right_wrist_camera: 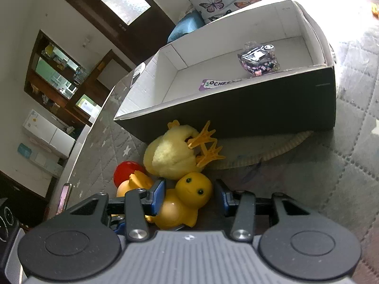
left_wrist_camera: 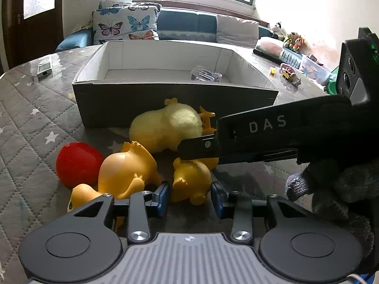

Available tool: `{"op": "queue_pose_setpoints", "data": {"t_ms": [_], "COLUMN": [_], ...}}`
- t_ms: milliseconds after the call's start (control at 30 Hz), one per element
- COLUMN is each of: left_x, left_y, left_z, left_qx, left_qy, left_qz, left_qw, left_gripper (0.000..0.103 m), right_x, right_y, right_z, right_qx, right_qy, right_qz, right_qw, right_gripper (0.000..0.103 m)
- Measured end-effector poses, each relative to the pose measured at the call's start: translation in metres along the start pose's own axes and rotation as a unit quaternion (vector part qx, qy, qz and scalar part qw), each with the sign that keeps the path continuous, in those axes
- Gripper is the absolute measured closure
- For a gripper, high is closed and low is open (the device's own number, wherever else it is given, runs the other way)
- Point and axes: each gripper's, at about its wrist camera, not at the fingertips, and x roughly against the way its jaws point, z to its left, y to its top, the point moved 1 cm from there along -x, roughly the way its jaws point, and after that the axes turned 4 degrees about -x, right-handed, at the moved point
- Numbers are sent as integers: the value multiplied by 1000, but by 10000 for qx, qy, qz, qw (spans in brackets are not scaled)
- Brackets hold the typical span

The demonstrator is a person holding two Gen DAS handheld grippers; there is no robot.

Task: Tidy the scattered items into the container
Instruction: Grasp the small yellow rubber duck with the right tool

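Note:
A small yellow rubber duck lies on the quilted table in front of the grey cardboard box. My right gripper is shut on it, blue pads against its body and head. One of that gripper's black fingers reaches in from the right in the left wrist view. My left gripper stands open around the same duck, pads off it. Beside it lie a bigger orange duck, a red ball and a plush chick. A clear packet lies in the box.
A gloved hand holds the right gripper. A white handset lies far left of the box, small toys far right. A phone sits at the table's left edge. A ridged tan disc pokes out under the box.

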Motion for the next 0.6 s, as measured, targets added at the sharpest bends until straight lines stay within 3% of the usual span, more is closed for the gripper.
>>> {"op": "queue_pose_setpoints", "data": {"t_ms": [200, 433, 600], "left_x": [1, -4, -5], "left_y": [-1, 0, 1], "left_z": [2, 1, 2], "left_qx": [52, 131, 123], "left_qy": [-41, -39, -74], "left_qz": [-5, 33, 18], "left_qw": [10000, 9999, 9999], "left_gripper": [62, 62, 67], "right_x": [1, -2, -2], "right_y": [0, -2, -2], "right_z": [1, -2, -3], "right_qx": [-31, -148, -180], "right_qy": [13, 162, 180], "right_qz": [-44, 110, 94], "right_qw": [10000, 9997, 9996], "right_gripper": [69, 68, 68]}}
